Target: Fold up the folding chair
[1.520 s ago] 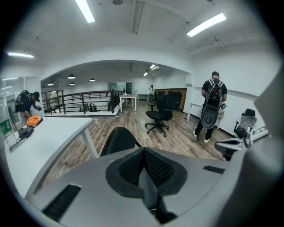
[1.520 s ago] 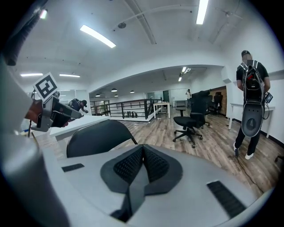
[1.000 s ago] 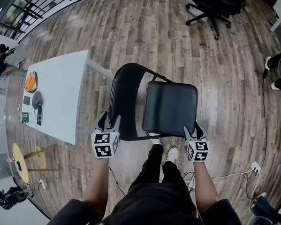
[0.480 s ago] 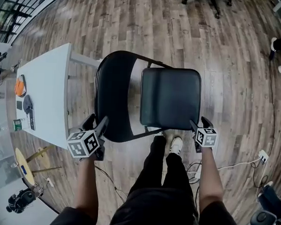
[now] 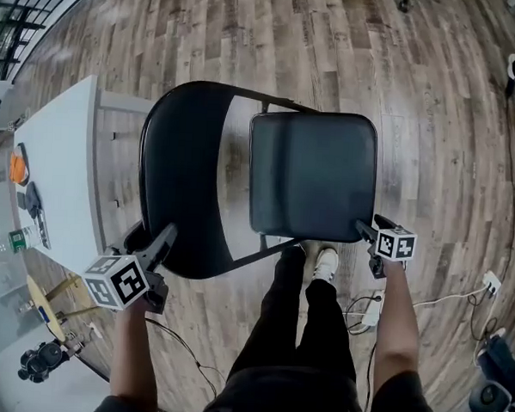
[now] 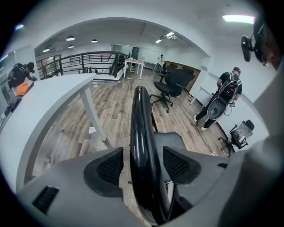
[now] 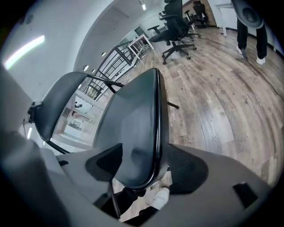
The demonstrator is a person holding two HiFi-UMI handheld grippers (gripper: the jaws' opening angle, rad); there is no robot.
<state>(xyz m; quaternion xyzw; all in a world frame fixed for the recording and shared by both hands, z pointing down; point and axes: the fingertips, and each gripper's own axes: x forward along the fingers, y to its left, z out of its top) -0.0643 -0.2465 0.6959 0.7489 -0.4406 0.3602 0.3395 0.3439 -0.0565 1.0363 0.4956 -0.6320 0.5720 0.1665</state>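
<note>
A black folding chair stands unfolded on the wood floor, seen from above with its seat (image 5: 311, 173) on the right and its curved backrest (image 5: 186, 180) on the left. My left gripper (image 5: 152, 238) is at the backrest's near lower rim. The rim of the backrest (image 6: 141, 133) runs between its open jaws, with a gap at each pad. My right gripper (image 5: 366, 228) is at the seat's near right corner. The seat's edge (image 7: 153, 133) lies between its open jaws.
A white table (image 5: 57, 173) with small items stands close to the left of the chair. The person's legs and shoes (image 5: 323, 263) are just behind the seat. A cable and power strip (image 5: 368, 312) lie on the floor. An office chair (image 6: 166, 88) and a standing person (image 6: 226, 95) are farther off.
The chair now looms larger and closer. My left gripper has slid down and left along the backrest's rim. My right gripper has sunk, staying at the seat's corner.
</note>
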